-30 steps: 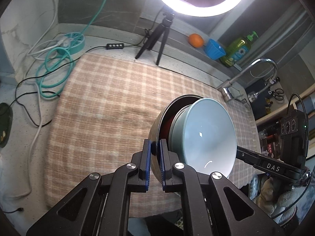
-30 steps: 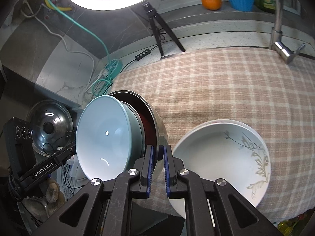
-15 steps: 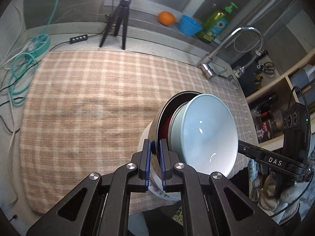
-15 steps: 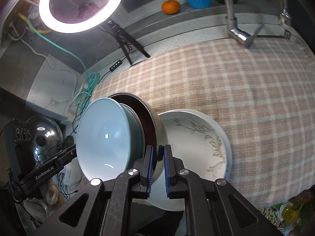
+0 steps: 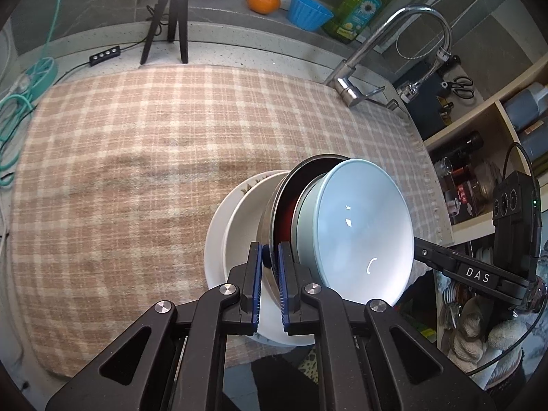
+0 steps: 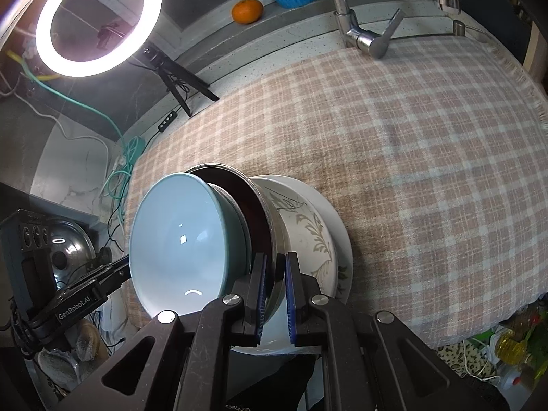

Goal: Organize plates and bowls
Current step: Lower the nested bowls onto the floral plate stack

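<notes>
A steel bowl (image 5: pixel 268 215) (image 6: pixel 272 226) with a dark red inside holds a pale blue bowl (image 5: pixel 363 226) (image 6: pixel 178 233) nested in it. My left gripper (image 5: pixel 270 257) is shut on the steel bowl's rim on one side, and my right gripper (image 6: pixel 275 267) is shut on the opposite rim. The pair hangs tilted right over a white leaf-patterned dish (image 5: pixel 236 229) (image 6: pixel 308 236) on the checked cloth (image 5: pixel 137 157); I cannot tell whether they touch it. A white plate rim (image 6: pixel 344 239) shows under the dish.
A tap (image 5: pixel 346 85) stands at the cloth's far right. A tripod (image 5: pixel 171 13), an orange (image 5: pixel 263 0), a blue cup (image 5: pixel 308 12) and a soap bottle (image 5: pixel 356 10) line the back ledge. Cables (image 5: pixel 20 102) lie left, and shelves (image 5: pixel 496 130) rise on the right.
Both grippers have carried the nested bowls sideways across the cloth and a little down. The stack, earlier beside the white leaf-patterned dish, now hangs directly over it.
</notes>
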